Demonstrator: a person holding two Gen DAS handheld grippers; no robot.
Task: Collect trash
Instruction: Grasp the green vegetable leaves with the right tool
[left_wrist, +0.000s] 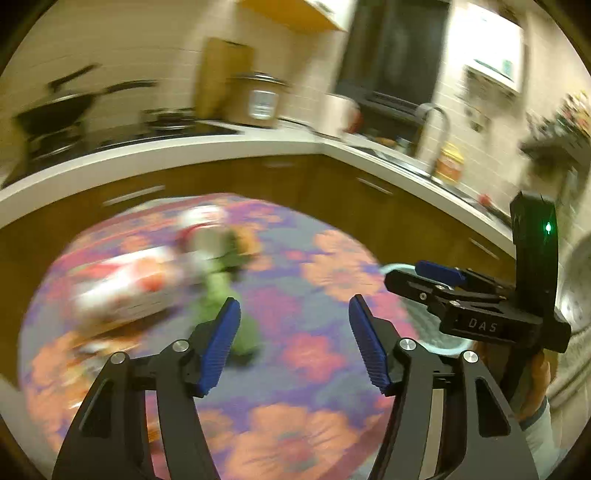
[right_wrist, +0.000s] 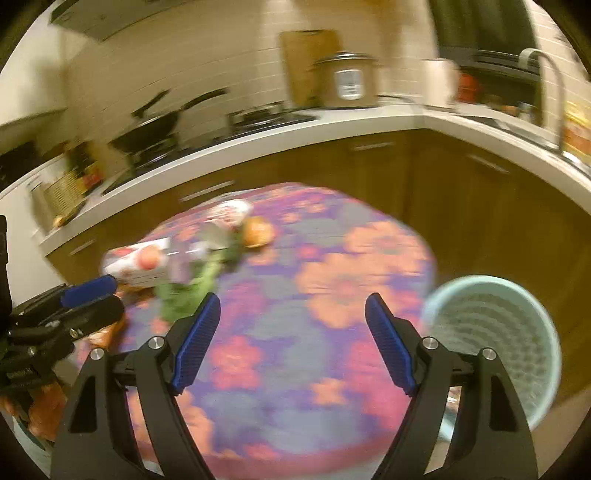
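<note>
A round table with a purple and orange flowered cloth (left_wrist: 295, 369) (right_wrist: 295, 387) holds a blurred pile of trash: a white and red wrapper (left_wrist: 125, 284) (right_wrist: 136, 262), green leafy scraps (left_wrist: 225, 295) (right_wrist: 192, 291), an orange piece (right_wrist: 258, 230) and a white and red cup-like item (left_wrist: 201, 221) (right_wrist: 229, 212). My left gripper (left_wrist: 293, 339) is open and empty above the cloth, just right of the green scraps. My right gripper (right_wrist: 291, 339) is open and empty over the table's middle. It also shows in the left wrist view (left_wrist: 436, 277). A pale blue bin (right_wrist: 495, 343) stands right of the table.
A white L-shaped kitchen counter (left_wrist: 221, 147) (right_wrist: 332, 122) with brown cabinets runs behind the table. On it stand a wok (right_wrist: 147, 133), a rice cooker (right_wrist: 347, 81) and a sink tap (right_wrist: 546, 74). Both views are motion-blurred.
</note>
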